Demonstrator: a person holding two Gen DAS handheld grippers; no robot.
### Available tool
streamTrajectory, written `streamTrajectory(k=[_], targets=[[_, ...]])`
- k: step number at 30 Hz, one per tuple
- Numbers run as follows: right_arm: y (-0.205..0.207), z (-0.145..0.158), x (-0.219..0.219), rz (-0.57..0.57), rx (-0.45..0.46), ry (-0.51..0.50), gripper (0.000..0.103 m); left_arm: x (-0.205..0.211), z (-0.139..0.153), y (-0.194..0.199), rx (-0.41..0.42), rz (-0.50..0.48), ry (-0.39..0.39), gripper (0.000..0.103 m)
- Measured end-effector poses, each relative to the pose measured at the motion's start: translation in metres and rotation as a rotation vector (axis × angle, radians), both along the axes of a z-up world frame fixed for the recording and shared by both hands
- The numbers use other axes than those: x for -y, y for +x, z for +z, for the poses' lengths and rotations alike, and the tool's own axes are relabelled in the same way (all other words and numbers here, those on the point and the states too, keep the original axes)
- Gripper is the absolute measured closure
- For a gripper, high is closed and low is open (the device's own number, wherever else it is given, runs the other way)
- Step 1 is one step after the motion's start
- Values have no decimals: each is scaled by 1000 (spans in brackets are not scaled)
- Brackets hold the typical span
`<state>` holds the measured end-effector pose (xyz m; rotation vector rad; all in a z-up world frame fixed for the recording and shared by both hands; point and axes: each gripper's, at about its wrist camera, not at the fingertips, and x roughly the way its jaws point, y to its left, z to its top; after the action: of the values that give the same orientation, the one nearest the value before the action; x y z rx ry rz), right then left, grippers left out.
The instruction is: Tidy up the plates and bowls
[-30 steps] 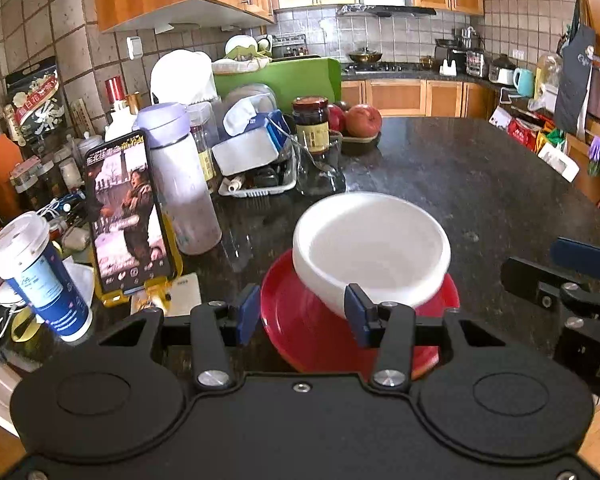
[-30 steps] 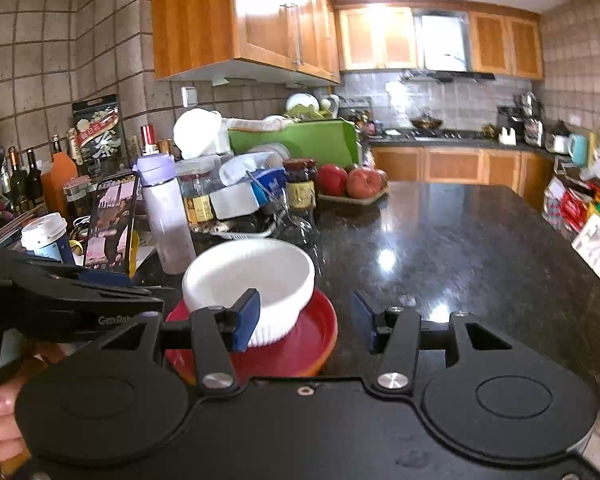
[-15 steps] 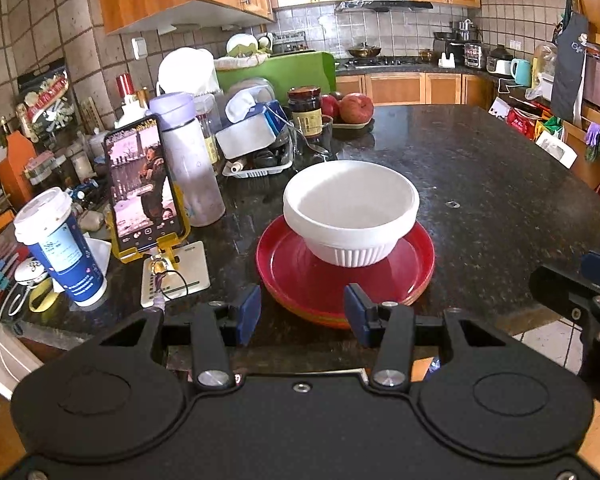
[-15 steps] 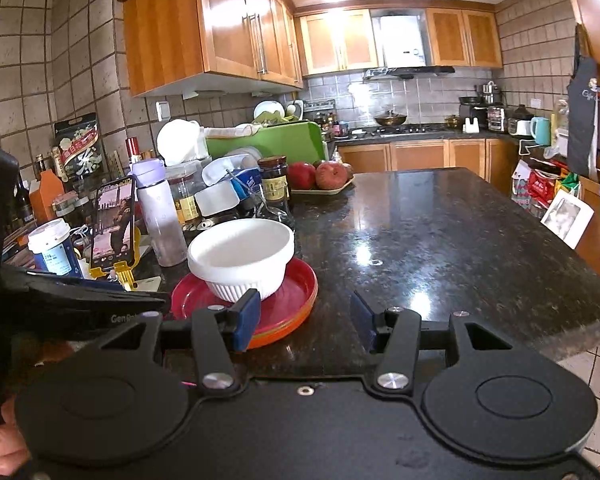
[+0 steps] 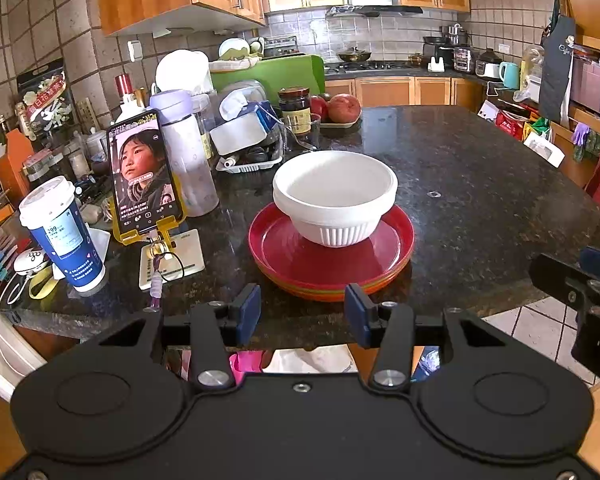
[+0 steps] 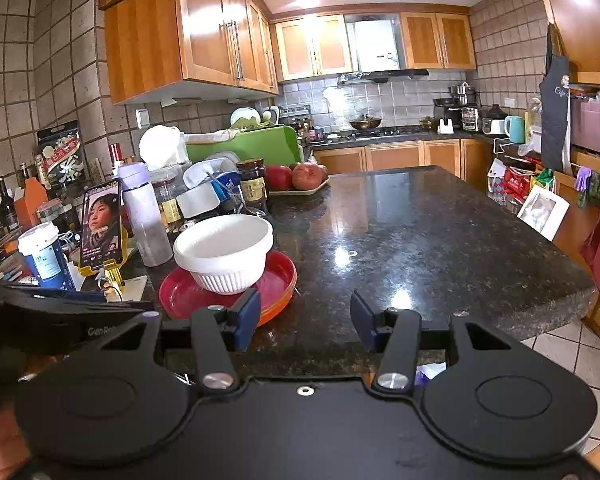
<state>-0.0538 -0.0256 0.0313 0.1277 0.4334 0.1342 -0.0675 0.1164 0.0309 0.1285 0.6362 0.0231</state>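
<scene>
Bowls: two white bowls [image 5: 335, 196] nested, sitting on stack of red plates [image 5: 332, 254] over an orange one, near front edge of granite counter [image 5: 460, 184]. Stacking looks complete from here; no other loose plate or bowl visible on the bare counter. Left gripper [image 5: 302, 314] spread wide, holding nothing, short of the plates. Right gripper [image 6: 305, 320] likewise released and empty, beside the stack. Judged: task near finished

Stacked bowls [image 5: 334, 196] sit on stacked plates [image 5: 332, 254] ahead of the left gripper [image 5: 302, 314]; a phone [image 5: 142, 170] and cup [image 5: 62, 234] stand farther left.
</scene>
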Motion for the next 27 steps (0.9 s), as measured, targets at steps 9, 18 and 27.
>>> streamTrajectory(k=[9,18,27], targets=[[0,1,0,2,5,16,50,0,0,-4,3,-5,5,48],[3,0,-1,13,-1,16,50,-3,-1,-1,-7,8,-2,48],[6,0,-1,13,-6,10,50,-3,-1,1,-12,6,-4,48]])
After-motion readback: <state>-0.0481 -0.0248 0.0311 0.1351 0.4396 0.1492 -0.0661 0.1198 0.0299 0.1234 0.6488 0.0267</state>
